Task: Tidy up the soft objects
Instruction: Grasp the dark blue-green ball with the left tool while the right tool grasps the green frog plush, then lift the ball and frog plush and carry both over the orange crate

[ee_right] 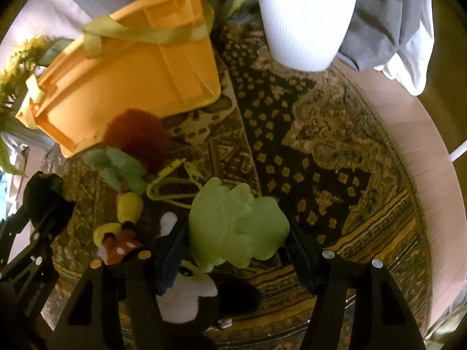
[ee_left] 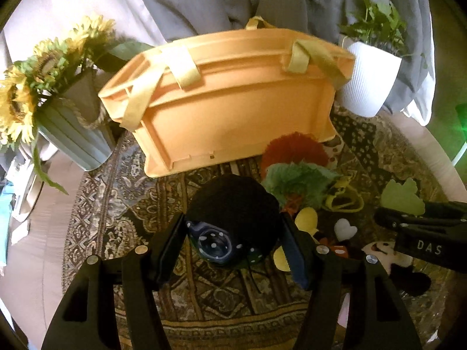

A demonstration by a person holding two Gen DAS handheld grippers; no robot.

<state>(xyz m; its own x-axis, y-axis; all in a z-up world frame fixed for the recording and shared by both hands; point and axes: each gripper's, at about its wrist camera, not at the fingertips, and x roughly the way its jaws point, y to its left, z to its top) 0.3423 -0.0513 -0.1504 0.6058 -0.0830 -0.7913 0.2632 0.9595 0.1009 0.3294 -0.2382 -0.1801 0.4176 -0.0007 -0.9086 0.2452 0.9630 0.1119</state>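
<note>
My left gripper (ee_left: 233, 224) is shut on a round black plush (ee_left: 233, 201) with a dark blue spotted patch, held above the rug. My right gripper (ee_right: 237, 230) is shut on a pale green soft toy (ee_right: 233, 218), also off the rug. Ahead stands an orange crate (ee_left: 233, 110) with yellow-green straps over its rim. Against its front wall lie a red fuzzy plush (ee_left: 294, 148) and a green fuzzy plush (ee_left: 297, 180). A black-and-white mouse plush (ee_right: 186, 294) with yellow shoes lies under the right gripper. In the left wrist view the right gripper (ee_left: 408, 221) shows at the right edge.
A patterned round rug (ee_right: 321, 145) covers the surface. A white ribbed pot (ee_left: 370, 78) with a green plant stands right of the crate, and a grey-blue pot of sunflowers (ee_left: 73, 128) stands left of it. A yellow cord (ee_left: 344, 201) lies beside the green plush. Grey cloth (ee_left: 204, 0) hangs behind.
</note>
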